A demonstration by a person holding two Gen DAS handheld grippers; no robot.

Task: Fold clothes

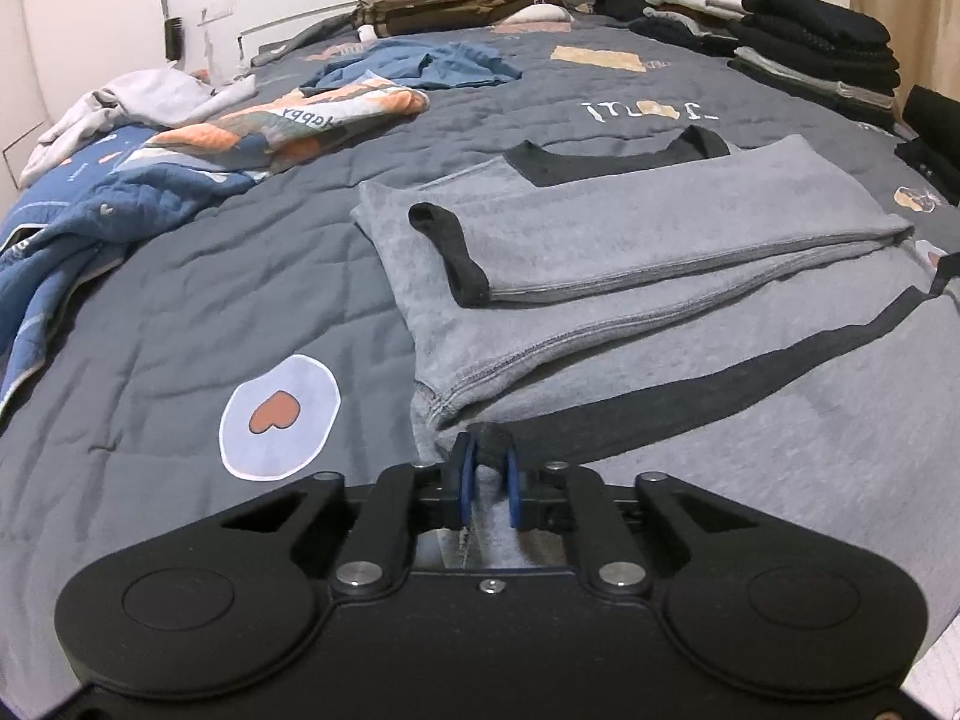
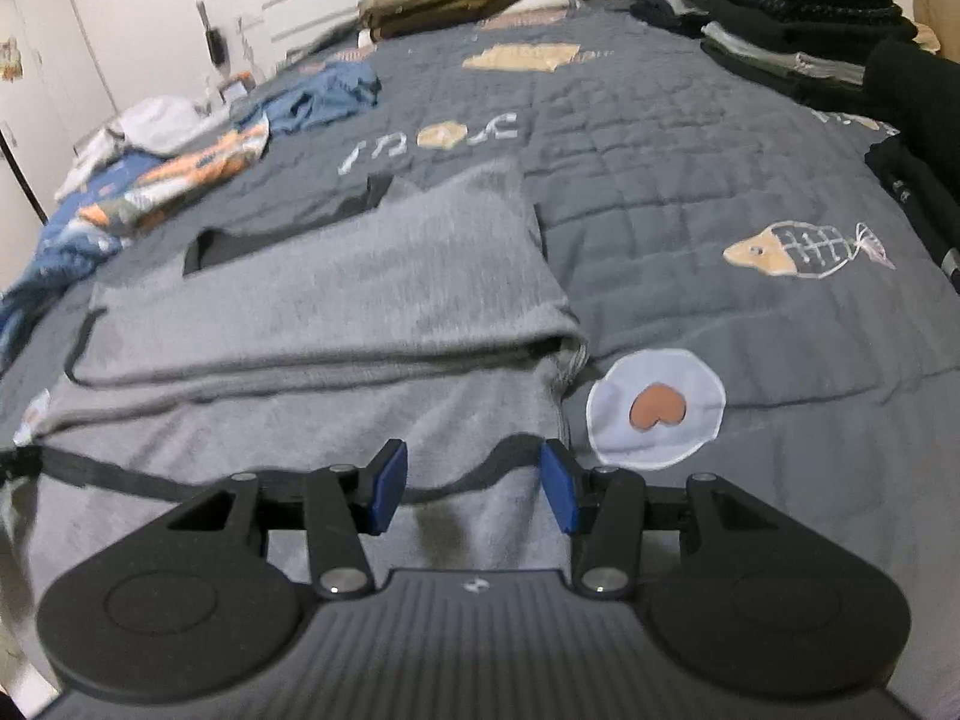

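Grey quilted bedding [image 1: 198,312] printed with hearts, a fish and lettering covers the bed, and white panelled walls close the room behind it. On the near half of the bed lies a grey sweater [image 1: 630,252] with black trim at neck, cuff and hem, its sides already folded inward and one sleeve laid across the body, black cuff pointing toward the bed's left side. The left gripper [image 1: 486,468] sits at the sweater's near left corner, its blue pads pinched together on the dark hem there. The right gripper [image 2: 474,486] hovers over the hem near the sweater's right corner, fingers apart with cloth below them; whether they touch it is hard to say, as that view is blurred. Along the bed's left edge lie a rumpled blue quilt [image 1: 90,204], a white garment [image 1: 144,102] and a blue one [image 1: 420,63]. Folded piles stand along the far edge [image 1: 456,0] and the right edge [image 1: 822,42].
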